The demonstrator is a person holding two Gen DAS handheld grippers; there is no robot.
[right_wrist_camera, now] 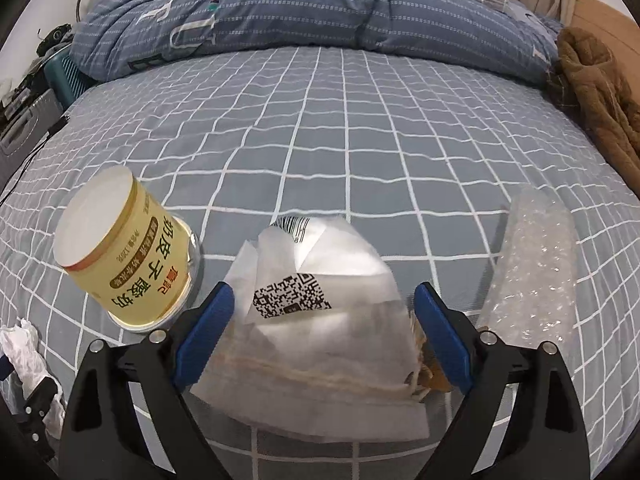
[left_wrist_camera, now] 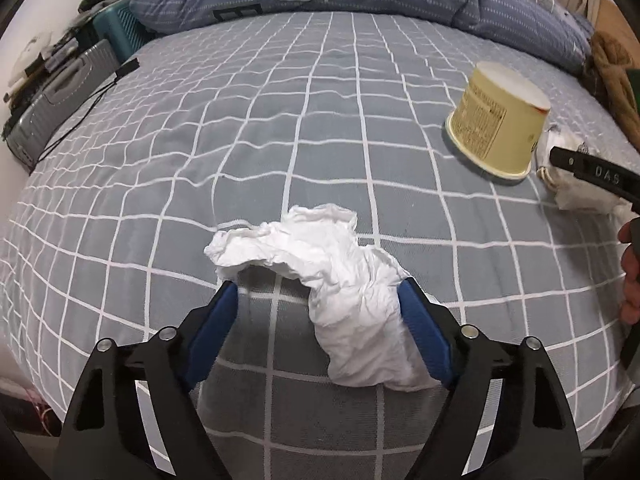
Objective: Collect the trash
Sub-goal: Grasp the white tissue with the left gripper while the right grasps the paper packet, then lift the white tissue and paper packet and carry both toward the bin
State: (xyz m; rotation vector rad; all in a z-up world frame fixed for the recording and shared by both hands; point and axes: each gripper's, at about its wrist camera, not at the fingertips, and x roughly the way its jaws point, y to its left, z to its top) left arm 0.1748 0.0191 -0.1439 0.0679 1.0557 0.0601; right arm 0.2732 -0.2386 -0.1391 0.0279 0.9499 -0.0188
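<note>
1. Left gripper (left_wrist_camera: 318,294): blue-padded jaws spread wide, straddling a crumpled white paper tissue (left_wrist_camera: 320,280) on the grey bedsheet with white grid lines (left_wrist_camera: 240,140). The right pad touches the tissue's side; the left pad sits just beside its far edge. Not pinched.
2. Right gripper (right_wrist_camera: 324,300): jaws spread, around a translucent white paper pouch with a black QR code (right_wrist_camera: 316,320). Whether the pads touch it, cannot tell.
3. In the right wrist view, a pale yellow round yoghurt cup, upside down and tilted (right_wrist_camera: 124,256), sits at 9 o'clock from the pouch, just beside the left jaw.
4. A roll of clear bubble wrap (right_wrist_camera: 536,268) lies at 3 o'clock, near the right jaw.
5. In the left wrist view the cup is at 2 o'clock, well apart from the tissue.
6. A blue striped quilt (right_wrist_camera: 300,16) is bunched at 12 o'clock along the far bed edge; a brown fuzzy garment (right_wrist_camera: 592,92) is at 2 o'clock.
</note>
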